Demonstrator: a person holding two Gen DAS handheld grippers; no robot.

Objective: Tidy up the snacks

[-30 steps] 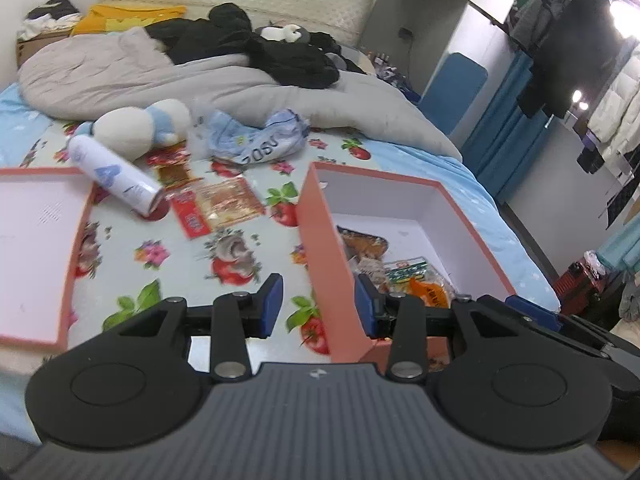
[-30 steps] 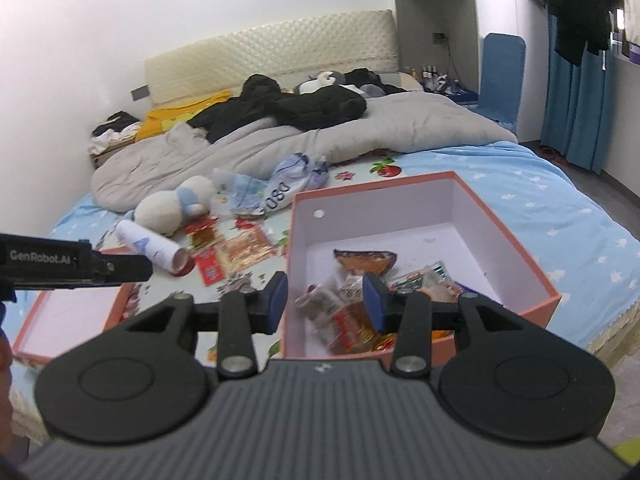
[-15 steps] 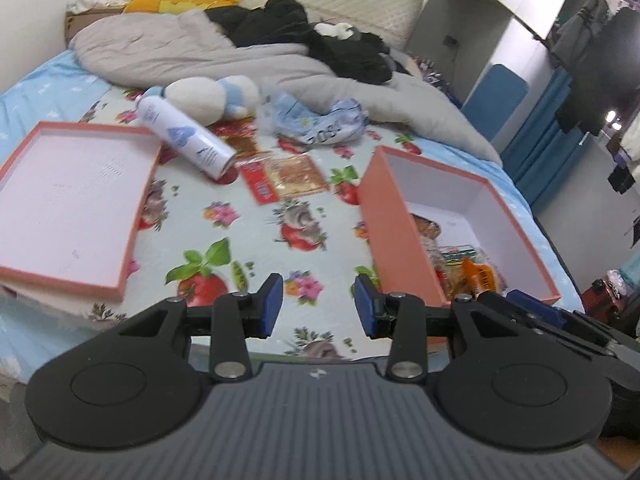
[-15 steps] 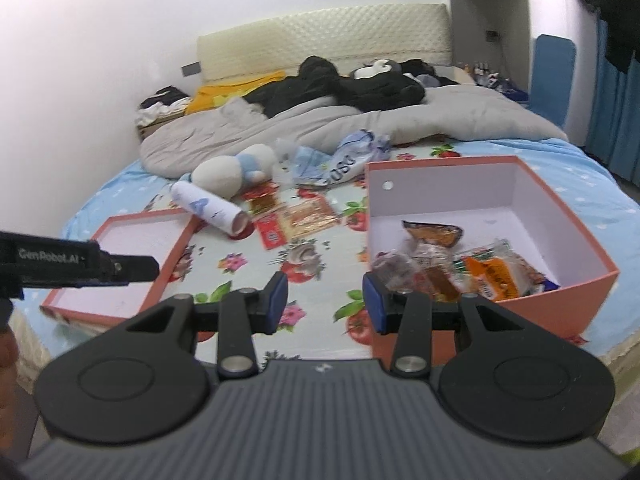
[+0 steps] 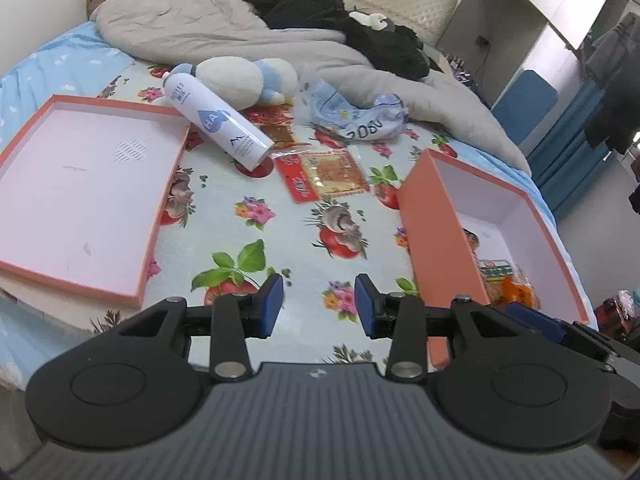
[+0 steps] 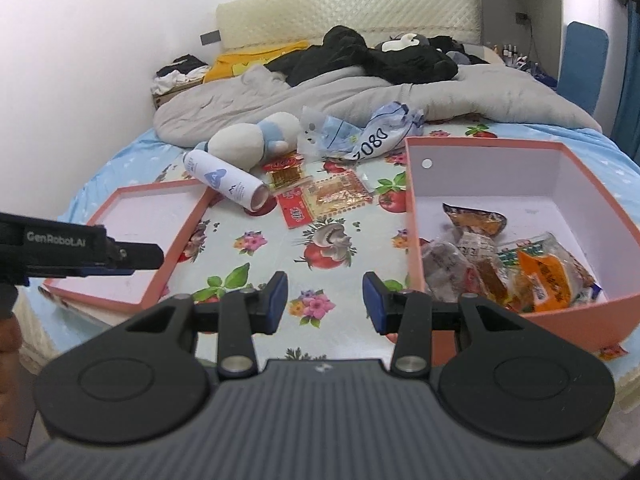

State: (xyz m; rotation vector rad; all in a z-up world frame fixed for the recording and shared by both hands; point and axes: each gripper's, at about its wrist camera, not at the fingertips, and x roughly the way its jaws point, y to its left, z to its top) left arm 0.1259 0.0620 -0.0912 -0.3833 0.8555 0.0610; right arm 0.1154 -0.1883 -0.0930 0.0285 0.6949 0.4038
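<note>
Right, I hold the left gripper [image 5: 319,303] and the right gripper [image 6: 325,303] above the floral sheet [image 5: 280,240], both with jaws apart and nothing between them. Several snack packets [image 6: 516,264] lie inside the orange box [image 6: 412,216] on the right. A red snack packet [image 5: 322,174] lies flat between the box and its lid [image 5: 24,124], just beside the white spray can [image 5: 218,122].

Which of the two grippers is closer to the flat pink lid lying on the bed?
Left. The left gripper hangs just right of the lid, and its body reaches over the lid's edge in the right view. The right gripper sits farther right, beside the box.
</note>
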